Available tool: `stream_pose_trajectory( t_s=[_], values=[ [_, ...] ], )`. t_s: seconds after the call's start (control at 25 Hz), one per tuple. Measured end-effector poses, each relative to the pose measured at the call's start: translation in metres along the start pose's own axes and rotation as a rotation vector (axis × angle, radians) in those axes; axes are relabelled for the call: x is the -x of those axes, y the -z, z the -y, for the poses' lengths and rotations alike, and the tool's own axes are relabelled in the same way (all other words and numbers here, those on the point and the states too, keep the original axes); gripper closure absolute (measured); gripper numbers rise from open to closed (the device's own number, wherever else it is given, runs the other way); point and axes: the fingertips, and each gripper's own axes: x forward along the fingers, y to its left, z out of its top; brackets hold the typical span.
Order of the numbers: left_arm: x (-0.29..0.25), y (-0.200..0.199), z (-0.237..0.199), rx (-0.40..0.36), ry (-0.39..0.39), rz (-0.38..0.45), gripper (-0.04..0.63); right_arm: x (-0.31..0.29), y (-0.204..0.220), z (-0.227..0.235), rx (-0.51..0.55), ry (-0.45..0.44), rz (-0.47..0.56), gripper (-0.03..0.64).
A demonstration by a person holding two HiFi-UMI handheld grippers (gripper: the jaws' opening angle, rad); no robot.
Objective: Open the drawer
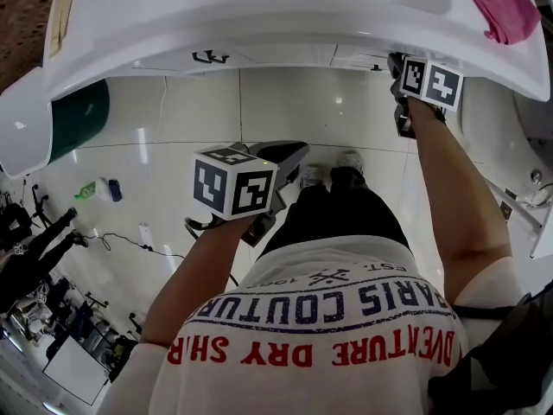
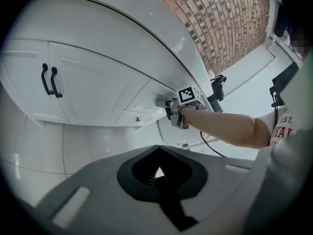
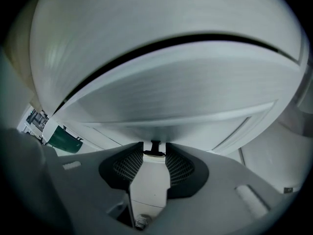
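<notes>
Nearest us, we are holding the left gripper (image 2: 157, 160) low by our body, its jaws pressed together on nothing. Farther out, under the white counter (image 1: 259, 15), we are holding the right gripper (image 3: 155, 155) fairly wide, its tips seemingly pinching the small dark knob (image 3: 155, 145) of the white drawer (image 3: 190, 104).

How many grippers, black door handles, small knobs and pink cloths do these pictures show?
Grippers: 2, left gripper and right gripper
Black door handles: 2
Small knobs: 2, drawer knob between the right jaws, and a second knob
Pink cloth: 1
Total: 7
</notes>
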Motion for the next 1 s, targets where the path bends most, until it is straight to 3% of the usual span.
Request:
stream_pose_trajectory(
  t_s=[0.44,1.0],
  values=[
    [0.004,0.007,0.002,-0.005,0.009,0.007,0.601,0.004,0.009,-0.001,0.037,0.015,-0.013,0.478],
    [0.014,0.022,0.025,-0.047,0.023,-0.017,0.601,0.035,0.081,-0.002,0.022,0.028,-0.057,0.477]
  ],
)
